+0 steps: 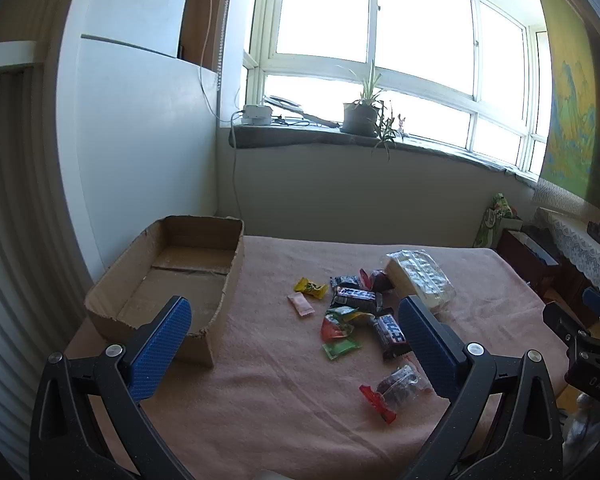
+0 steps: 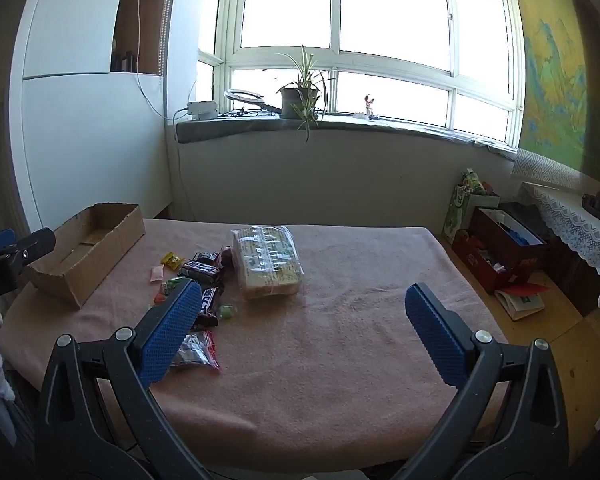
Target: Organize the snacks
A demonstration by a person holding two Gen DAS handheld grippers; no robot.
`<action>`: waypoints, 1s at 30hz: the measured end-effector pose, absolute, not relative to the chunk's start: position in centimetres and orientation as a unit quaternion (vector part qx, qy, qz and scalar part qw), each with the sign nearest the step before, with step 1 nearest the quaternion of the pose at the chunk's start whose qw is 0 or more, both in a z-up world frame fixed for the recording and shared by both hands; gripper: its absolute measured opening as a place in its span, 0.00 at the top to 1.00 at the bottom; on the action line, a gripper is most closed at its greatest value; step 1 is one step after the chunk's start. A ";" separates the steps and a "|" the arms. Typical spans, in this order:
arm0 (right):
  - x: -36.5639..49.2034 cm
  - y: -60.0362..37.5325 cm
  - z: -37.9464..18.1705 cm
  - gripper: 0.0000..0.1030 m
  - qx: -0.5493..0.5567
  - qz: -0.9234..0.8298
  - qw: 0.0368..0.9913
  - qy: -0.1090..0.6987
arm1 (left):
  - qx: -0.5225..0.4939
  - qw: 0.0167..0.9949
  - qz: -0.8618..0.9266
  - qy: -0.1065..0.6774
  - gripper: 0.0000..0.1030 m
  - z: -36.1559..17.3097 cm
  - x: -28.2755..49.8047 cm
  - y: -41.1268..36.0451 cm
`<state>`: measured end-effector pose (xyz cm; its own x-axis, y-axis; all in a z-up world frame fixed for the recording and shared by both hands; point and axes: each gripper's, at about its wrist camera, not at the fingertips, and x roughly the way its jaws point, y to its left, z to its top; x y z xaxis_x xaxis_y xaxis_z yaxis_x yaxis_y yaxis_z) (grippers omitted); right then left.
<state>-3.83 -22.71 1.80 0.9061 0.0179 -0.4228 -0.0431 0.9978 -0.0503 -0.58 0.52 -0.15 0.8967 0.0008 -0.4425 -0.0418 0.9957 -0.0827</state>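
Pink-covered table (image 2: pixel 340 340), bright window (image 2: pixel 380 12), cardboard box (image 1: pixel 172 276), scattered snacks (image 1: pixel 356 312)

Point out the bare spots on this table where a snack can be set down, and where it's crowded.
Bare blanket lies right of the large clear packet, out to the table's right edge, and along the near edge. The cardboard box is empty inside. The strip between box and pink sachet is free. Small wrappers crowd left of the packet.
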 end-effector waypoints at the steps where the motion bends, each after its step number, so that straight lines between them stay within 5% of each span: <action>1: -3.8 -22.7 1.7 0.00 -0.028 0.015 0.976 0.217 | -0.044 0.973 0.011 0.227 0.01 -0.2 -0.6 0.4; 30: -3.0 -22.8 1.2 0.00 -0.023 0.022 0.972 0.232 | -0.043 0.971 0.005 0.235 0.01 -0.5 -0.4 0.2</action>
